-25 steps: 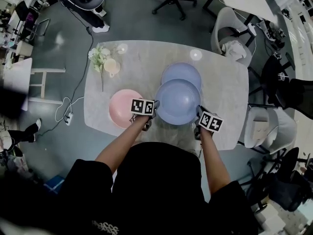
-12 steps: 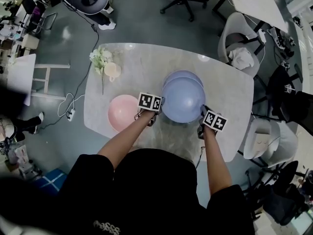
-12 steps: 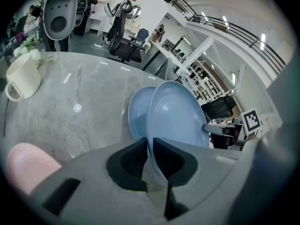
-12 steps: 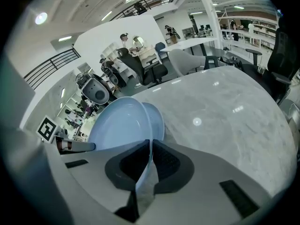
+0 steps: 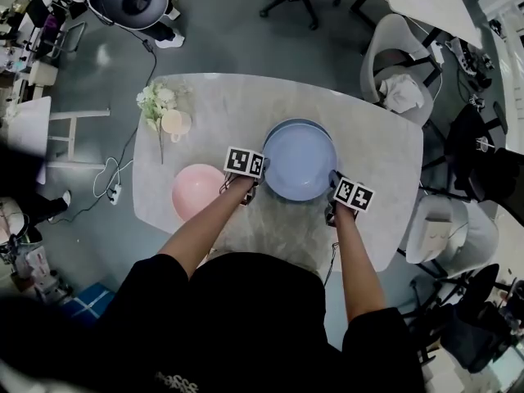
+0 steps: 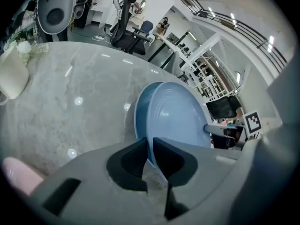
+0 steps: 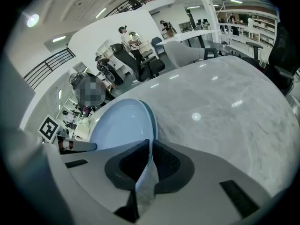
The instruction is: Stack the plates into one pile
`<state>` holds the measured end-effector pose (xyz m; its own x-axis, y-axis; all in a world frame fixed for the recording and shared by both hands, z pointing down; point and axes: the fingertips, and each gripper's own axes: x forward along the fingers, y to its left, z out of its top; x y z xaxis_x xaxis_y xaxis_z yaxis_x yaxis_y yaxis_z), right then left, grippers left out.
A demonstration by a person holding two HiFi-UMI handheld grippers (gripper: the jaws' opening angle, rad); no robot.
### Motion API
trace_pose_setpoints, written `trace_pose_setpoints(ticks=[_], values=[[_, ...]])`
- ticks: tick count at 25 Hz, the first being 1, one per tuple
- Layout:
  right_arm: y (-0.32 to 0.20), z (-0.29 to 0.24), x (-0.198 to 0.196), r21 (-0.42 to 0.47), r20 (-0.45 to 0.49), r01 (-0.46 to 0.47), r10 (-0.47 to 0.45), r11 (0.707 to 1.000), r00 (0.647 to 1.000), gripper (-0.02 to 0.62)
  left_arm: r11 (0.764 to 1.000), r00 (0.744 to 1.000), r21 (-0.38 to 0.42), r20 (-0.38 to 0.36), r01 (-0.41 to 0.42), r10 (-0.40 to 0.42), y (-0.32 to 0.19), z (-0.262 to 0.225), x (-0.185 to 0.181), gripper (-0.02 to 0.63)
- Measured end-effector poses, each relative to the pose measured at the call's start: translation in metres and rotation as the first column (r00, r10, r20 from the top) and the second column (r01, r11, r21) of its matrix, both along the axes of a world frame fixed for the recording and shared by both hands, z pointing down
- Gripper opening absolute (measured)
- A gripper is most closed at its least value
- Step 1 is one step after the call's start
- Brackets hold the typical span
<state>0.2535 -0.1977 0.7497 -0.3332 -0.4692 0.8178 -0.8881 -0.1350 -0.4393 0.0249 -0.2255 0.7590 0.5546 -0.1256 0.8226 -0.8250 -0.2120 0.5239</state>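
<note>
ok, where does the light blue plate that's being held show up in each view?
Head view: light blue plate near the middle of the picture.
Left gripper view: centre right, its rim running down between the jaws.
Right gripper view: centre left, rim again between the jaws.
Shared landmark: the darker blue plate just beneath it, a thin crescent along its edge in the gripper views.

Black short-sleeved top (image 5: pixel 246 326); left tongs (image 6: pixel 151 146), right tongs (image 7: pixel 149 149) grey, black pads (image 6: pixel 131 162); white cubes (image 5: pixel 245 161), black square markers.
</note>
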Motion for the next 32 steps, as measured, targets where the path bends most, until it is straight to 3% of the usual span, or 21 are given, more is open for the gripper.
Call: trace_pose_setpoints(ticks=[9,13,18,21,24,27,32], values=[[-0.017,0.011,-0.001,0.006,-0.035,0.013,-0.012,1.0,0.999,0.026,0.999,0.999,0.007,-0.004,0.037,-0.037,-0.017,0.006,-0.001,0.048],[-0.023,0.014,0.002,-0.004,-0.065,0.019,-0.019,1.0,0.998,0.026,0.994,0.994,-0.024,-0.006,0.11,-0.11,-0.027,0.01,0.0,0.034],[-0.03,0.02,-0.002,0.013,0.036,-0.029,0.028,1.0,0.999,0.026,0.988,0.989,0.043,-0.001,0.146,-0.147,-0.039,0.01,0.001,0.034],[-0.03,0.02,-0.005,0.049,0.02,-0.019,0.018,0.999,1.0,0.028,0.98,0.98,0.035,-0.04,0.195,-0.193,-0.037,0.008,-0.002,0.029],[-0.035,0.02,-0.007,0.097,0.011,-0.031,0.03,0.995,0.999,0.029,0.979,0.98,0.056,-0.047,0.196,-0.193,-0.043,0.008,-0.005,0.029],[-0.041,0.024,-0.012,0.089,0.004,-0.026,0.026,0.996,1.0,0.029,0.977,0.985,0.131,-0.05,0.171,-0.165,-0.054,0.005,-0.01,0.029],[-0.035,0.027,-0.014,0.07,-0.1,0.046,-0.039,0.996,0.994,0.03,0.98,0.994,0.166,-0.025,0.112,-0.109,-0.05,0.004,-0.01,0.032]])
